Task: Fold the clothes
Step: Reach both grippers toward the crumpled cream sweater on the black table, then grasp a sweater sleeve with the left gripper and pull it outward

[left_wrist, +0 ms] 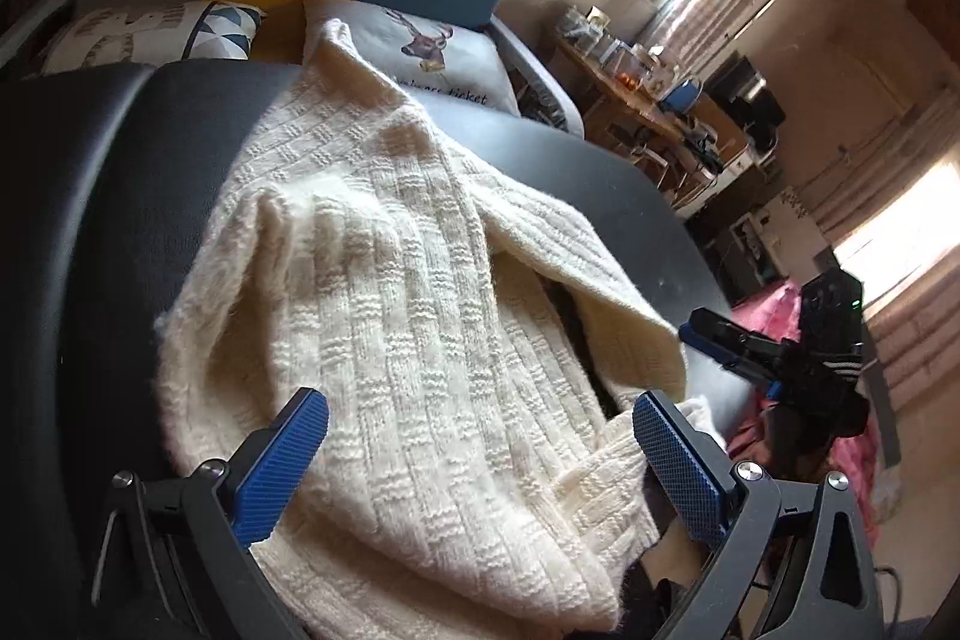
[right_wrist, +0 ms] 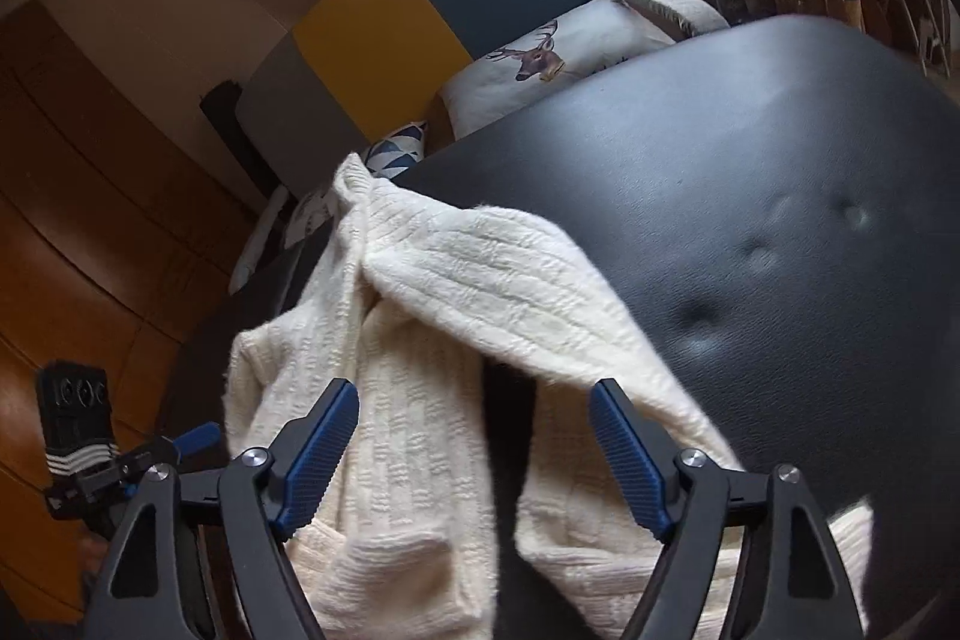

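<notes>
Above the sweater (left_wrist: 384, 316), both grippers gape empty.

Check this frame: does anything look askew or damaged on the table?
The cream sweater lies rumpled, one flap turned over itself and its near edge hanging over the black table edge. The tabletop shows a few small dents. Both tools, left and right, are open, holding nothing.
</notes>
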Tool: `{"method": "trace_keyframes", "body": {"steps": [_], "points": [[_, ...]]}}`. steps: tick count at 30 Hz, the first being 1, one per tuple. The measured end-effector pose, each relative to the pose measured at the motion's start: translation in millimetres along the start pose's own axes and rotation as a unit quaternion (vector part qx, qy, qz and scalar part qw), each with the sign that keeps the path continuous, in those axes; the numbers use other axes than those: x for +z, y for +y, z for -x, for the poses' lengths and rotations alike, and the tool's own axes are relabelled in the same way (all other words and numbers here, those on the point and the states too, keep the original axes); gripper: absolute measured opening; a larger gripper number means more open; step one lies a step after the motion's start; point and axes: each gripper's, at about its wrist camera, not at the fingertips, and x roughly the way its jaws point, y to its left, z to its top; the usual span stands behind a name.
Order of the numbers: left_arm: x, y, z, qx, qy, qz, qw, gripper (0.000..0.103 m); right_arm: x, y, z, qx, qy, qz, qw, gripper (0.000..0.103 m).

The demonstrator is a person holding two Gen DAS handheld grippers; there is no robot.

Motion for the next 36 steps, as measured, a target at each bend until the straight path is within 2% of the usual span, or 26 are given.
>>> {"method": "trace_keyframes", "body": {"steps": [3, 5, 7, 8, 10, 14, 17, 20, 23, 24, 26, 27, 28, 32, 35, 36], "points": [[4, -13, -19, 0.024, 0.039, -0.042, 0.9981, 0.102, -6, -3, -7, 0.001, 0.019, 0.012, 1.000, 0.081], [-4, -26, -19, 0.021, 0.052, -0.079, 0.9952, 0.096, -16, -8, -11, 0.012, 0.024, 0.005, 1.000, 0.081], [-13, -36, -19, 0.037, 0.068, -0.115, 0.9903, 0.087, -26, -10, -14, 0.036, 0.025, -0.010, 0.999, 0.081], [-19, -36, -20, 0.042, 0.081, -0.120, 0.9885, 0.085, -30, -11, -14, 0.054, 0.025, -0.019, 0.998, 0.081], [-32, -34, -18, 0.047, 0.102, -0.119, 0.9866, 0.085, -38, -9, -13, 0.096, 0.027, -0.032, 0.995, 0.081], [-55, -32, -4, 0.058, 0.112, -0.102, 0.9868, 0.085, -40, 0, -18, 0.155, 0.053, -0.038, 0.986, 0.081], [-70, -34, 14, 0.019, 0.116, -0.062, 0.9911, 0.085, -41, 9, -18, 0.188, 0.069, -0.034, 0.979, 0.081], [-92, -32, 12, -0.003, 0.135, -0.029, 0.9904, 0.085, -46, 16, -19, 0.191, 0.089, -0.018, 0.977, 0.081], [-108, -41, 4, -0.015, 0.148, -0.023, 0.9886, 0.084, -52, 15, -22, 0.151, 0.100, -0.015, 0.983, 0.081], [-110, -45, 3, -0.017, 0.148, -0.025, 0.9885, 0.081, -53, 13, -22, 0.141, 0.103, -0.017, 0.985, 0.081], [-111, -51, 2, -0.004, 0.135, -0.030, 0.9904, 0.067, -57, 10, -23, 0.136, 0.104, -0.026, 0.985, 0.081], [-110, -54, 1, 0.002, 0.128, -0.030, 0.9913, 0.053, -59, 9, -24, 0.134, 0.105, -0.028, 0.985, 0.081], [-109, -55, 1, 0.005, 0.125, -0.027, 0.9918, 0.044, -61, 9, -26, 0.127, 0.107, -0.029, 0.986, 0.081], [-107, -52, -3, 0.013, 0.119, -0.011, 0.9928, 0.034, -67, 13, -37, 0.104, 0.115, -0.024, 0.988, 0.081], [-106, -48, -5, 0.017, 0.111, -0.004, 0.9937, 0.021, -70, 17, -42, 0.087, 0.118, -0.016, 0.989, 0.081], [-105, -47, -2, 0.012, 0.102, -0.005, 0.9947, 0.013, -72, 18, -44, 0.085, 0.119, -0.014, 0.989, 0.081]]}}
